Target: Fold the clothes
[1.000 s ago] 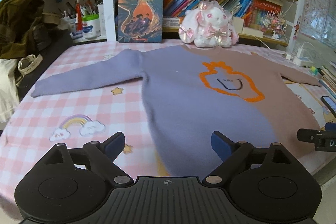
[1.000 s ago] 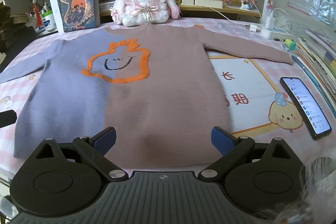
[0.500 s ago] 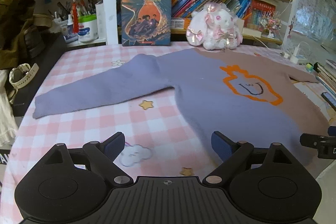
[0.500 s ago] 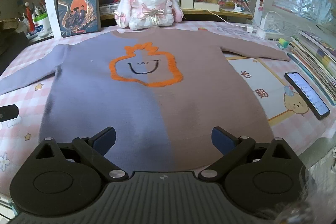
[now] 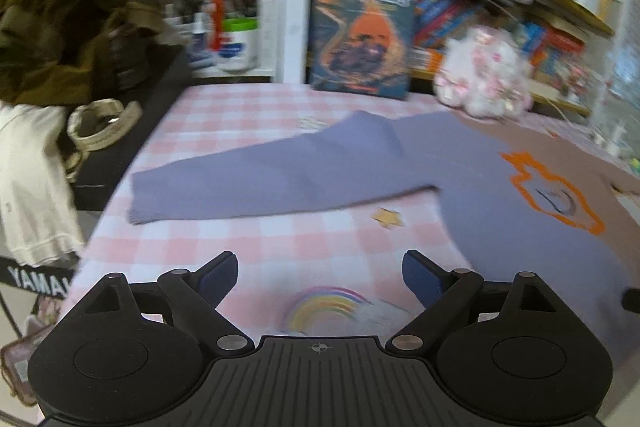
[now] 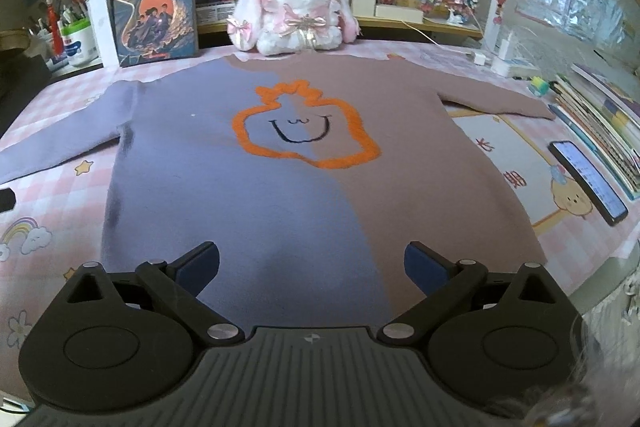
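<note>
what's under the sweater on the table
The sweater lies flat on a pink checked tablecloth printed with stars and rainbows. Whatever print sits beneath the body is covered.

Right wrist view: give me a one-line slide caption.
Open right gripper above the hem of a flat purple-and-mauve sweater, plush rabbit beyond its collar, phone alongside.

The left tool has its jaws spread wide, gripping nothing. The right tool is likewise spread wide and empty, pointing toward 12 o'clock.
</note>
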`<action>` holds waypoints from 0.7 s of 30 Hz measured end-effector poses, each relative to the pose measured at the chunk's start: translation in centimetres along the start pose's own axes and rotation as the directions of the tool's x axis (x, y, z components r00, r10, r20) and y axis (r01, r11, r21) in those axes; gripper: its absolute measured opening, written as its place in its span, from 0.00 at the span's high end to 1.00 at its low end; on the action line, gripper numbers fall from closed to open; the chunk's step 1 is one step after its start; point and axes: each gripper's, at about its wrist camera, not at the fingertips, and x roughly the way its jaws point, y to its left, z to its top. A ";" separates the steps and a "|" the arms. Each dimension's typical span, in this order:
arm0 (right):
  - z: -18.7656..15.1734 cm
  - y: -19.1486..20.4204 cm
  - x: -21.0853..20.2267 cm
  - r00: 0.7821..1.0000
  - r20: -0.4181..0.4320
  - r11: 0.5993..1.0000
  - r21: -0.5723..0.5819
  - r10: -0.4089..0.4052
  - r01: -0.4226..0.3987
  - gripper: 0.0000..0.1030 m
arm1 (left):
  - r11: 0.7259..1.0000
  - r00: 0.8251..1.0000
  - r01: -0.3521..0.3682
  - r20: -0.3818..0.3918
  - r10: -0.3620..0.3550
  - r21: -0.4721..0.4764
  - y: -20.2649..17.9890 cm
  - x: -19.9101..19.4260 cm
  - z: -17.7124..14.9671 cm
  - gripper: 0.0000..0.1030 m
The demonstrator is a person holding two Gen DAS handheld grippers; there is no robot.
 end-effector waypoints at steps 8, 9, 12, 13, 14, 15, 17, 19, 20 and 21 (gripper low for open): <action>0.4 0.3 0.2 1.000 0.004 1.000 -0.003 -0.018 0.018 0.03 | 0.988 0.993 -0.114 0.002 0.115 -0.100 4.6 3.0 1.7 0.11; 0.4 0.2 0.2 1.000 0.001 1.000 -0.002 -0.023 0.023 0.03 | 0.986 0.992 -0.125 0.004 0.126 -0.109 5.1 3.3 1.9 0.11; 0.4 0.1 0.3 0.999 -0.006 0.999 0.001 -0.038 0.038 0.03 | 0.978 0.987 -0.161 0.004 0.163 -0.135 6.5 4.4 2.5 0.11; 0.4 0.1 0.4 0.999 -0.008 0.999 0.001 -0.042 0.042 0.03 | 0.975 0.985 -0.170 0.002 0.172 -0.145 6.9 4.8 2.6 0.11; 0.4 0.0 0.4 0.999 -0.011 0.999 0.001 -0.047 0.047 0.03 | 0.971 0.983 -0.181 -0.002 0.183 -0.159 7.4 5.1 2.7 0.11; 0.4 0.0 0.5 0.999 -0.013 0.999 0.000 -0.051 0.051 0.03 | 0.967 0.982 -0.188 -0.005 0.190 -0.174 7.8 5.3 2.8 0.11; 0.5 -0.1 0.5 0.998 -0.016 0.998 0.000 -0.060 0.060 0.03 | 0.960 0.982 -0.185 -0.005 0.188 -0.212 8.7 5.8 2.9 0.11; 0.5 -0.1 0.5 0.997 -0.019 0.998 0.000 -0.068 0.068 0.03 | 0.947 0.983 -0.181 -0.014 0.184 -0.267 9.6 6.3 3.0 0.13; 0.4 -0.2 0.5 0.997 -0.022 0.997 -0.001 -0.073 0.073 0.03 | 0.937 0.983 -0.178 -0.021 0.180 -0.302 10.2 6.5 3.0 0.13; 0.4 -0.2 0.5 0.997 -0.024 0.997 -0.001 -0.077 0.077 0.03 | 0.927 0.985 -0.169 -0.024 0.171 -0.335 10.7 6.8 3.1 0.15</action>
